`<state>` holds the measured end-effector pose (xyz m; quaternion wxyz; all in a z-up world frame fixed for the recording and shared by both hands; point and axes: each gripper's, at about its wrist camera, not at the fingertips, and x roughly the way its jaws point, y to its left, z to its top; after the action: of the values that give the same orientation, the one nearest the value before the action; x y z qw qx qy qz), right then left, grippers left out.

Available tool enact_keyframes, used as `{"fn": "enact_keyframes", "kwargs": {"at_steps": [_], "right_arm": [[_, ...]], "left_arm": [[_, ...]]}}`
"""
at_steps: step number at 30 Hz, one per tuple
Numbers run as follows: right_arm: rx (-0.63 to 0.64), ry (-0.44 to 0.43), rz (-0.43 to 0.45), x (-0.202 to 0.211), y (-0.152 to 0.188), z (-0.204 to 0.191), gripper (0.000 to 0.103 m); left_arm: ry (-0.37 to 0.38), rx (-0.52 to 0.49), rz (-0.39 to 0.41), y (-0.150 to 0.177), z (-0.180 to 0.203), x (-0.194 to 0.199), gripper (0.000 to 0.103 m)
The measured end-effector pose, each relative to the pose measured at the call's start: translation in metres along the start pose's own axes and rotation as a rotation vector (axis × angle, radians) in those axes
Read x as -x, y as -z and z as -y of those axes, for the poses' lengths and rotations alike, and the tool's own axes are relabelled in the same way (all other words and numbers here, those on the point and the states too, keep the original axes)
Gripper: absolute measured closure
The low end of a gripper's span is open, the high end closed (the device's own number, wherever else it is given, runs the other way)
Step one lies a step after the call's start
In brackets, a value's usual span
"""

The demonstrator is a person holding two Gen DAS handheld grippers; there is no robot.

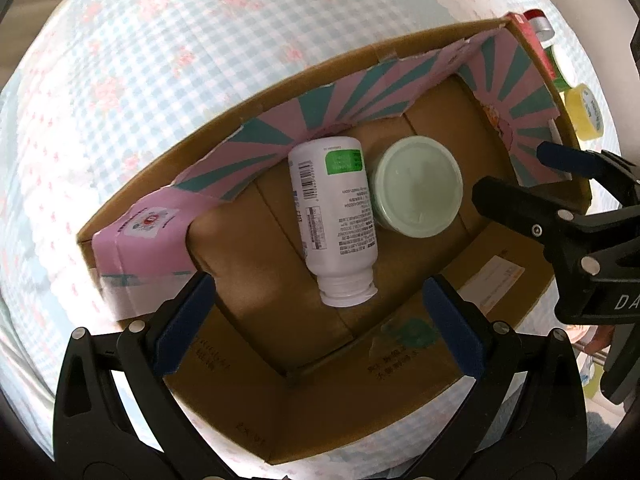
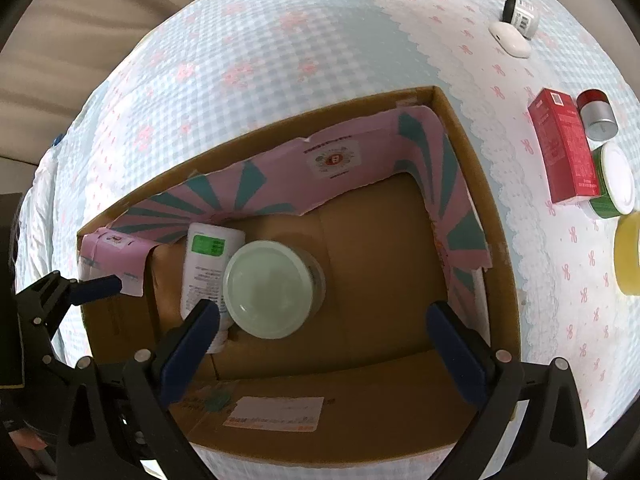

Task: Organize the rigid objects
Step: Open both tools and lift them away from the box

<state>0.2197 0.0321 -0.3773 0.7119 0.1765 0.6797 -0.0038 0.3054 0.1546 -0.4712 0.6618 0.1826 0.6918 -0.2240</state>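
A cardboard box [image 1: 360, 368] with pink and teal striped inner flaps sits on the checked cloth; it also shows in the right wrist view [image 2: 472, 128]. Inside lie a white bottle [image 1: 336, 216] on its side and a jar with a pale green lid [image 1: 416, 186], upright beside it. Both show in the right wrist view, the bottle [image 2: 206, 256] and the jar [image 2: 268, 288]. My left gripper [image 1: 320, 324] is open and empty above the box's near side. My right gripper [image 2: 324, 332] is open and empty above the box, and shows from the left wrist [image 1: 516, 176].
To the right of the box stand a red carton [image 2: 564, 148], a silver can with a red cap [image 2: 598, 114], a green tub with a white lid [image 2: 614, 180] and a yellow tape roll [image 2: 628, 256]. A small black-capped bottle [image 2: 520, 14] and a white case [image 2: 510, 40] lie farther back.
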Motion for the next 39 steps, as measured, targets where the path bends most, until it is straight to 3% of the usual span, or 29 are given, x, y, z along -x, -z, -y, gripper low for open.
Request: {"fn": "enact_keyframes", "kwargs": {"at_steps": [5, 11, 20, 27, 33, 39], "right_arm": [[0.024, 0.006, 0.016, 0.017, 0.0, -0.007, 0.0], [0.067, 0.01, 0.074, 0.079, 0.007, -0.021, 0.0], [0.142, 0.063, 0.222, 0.207, 0.039, -0.049, 0.0], [0.148, 0.087, 0.335, 0.276, 0.07, -0.055, 0.0], [0.1, 0.118, 0.419, 0.322, 0.093, -0.025, 0.0], [0.056, 0.18, 0.494, 0.352, 0.107, 0.034, 0.0]], "left_arm": [[-0.007, 0.036, 0.056, 0.014, -0.006, 0.029, 0.0], [-0.038, 0.108, 0.151, 0.061, -0.005, 0.105, 0.0], [-0.042, 0.239, 0.418, 0.139, 0.022, 0.247, 0.0], [-0.051, 0.222, 0.567, 0.174, 0.044, 0.321, 0.0], [-0.053, 0.166, 0.67, 0.174, 0.085, 0.362, 0.0], [-0.02, 0.14, 0.711, 0.145, 0.144, 0.371, 0.0]]}}
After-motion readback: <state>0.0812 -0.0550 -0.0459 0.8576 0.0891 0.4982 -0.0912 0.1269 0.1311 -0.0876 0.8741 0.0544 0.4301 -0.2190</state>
